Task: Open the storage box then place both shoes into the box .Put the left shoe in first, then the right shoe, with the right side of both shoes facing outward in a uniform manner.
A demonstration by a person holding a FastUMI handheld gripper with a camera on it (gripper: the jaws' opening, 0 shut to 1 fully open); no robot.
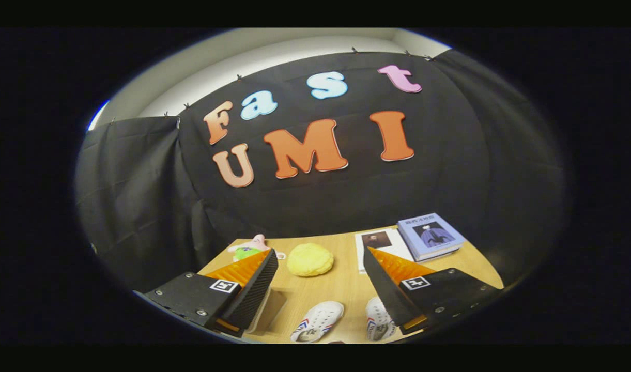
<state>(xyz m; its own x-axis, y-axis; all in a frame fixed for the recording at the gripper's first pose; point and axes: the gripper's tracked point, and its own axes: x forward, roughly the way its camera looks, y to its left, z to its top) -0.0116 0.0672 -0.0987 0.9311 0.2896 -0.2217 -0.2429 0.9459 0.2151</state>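
Two white shoes [318, 320] [380, 323] lie side by side on the wooden table [341, 289], low between the gripper's [319, 263] wide-spread, empty fingers. Left to right beyond them sit one pink plush toy [252, 247], one yellow bun-shaped cushion [310, 259] and two books [380, 244] [430, 236].

Coded square tags [224, 285] mark both spread fingers [449, 289]; the book's [431, 236] title is illegible.
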